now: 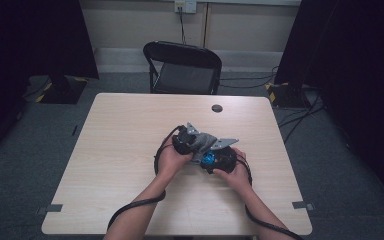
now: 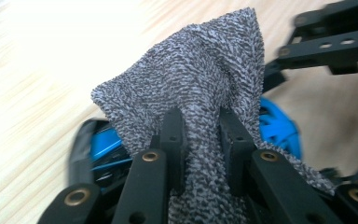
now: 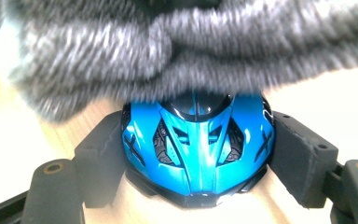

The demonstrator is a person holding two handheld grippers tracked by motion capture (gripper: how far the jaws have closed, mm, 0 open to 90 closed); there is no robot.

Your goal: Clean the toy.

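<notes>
The blue toy car [image 3: 196, 144] is clamped by the right gripper [image 3: 193, 154]; the grey cloth [image 2: 200, 88], pinched by the left gripper [image 2: 200, 140], is wiped above it. Next, gentle strokes are needed.

Cloth [image 2: 205, 79] grey, knobbly knit; toy car [image 3: 198, 144] glossy blue plastic; table [image 1: 130, 130] pale matt wood-grain.
</notes>
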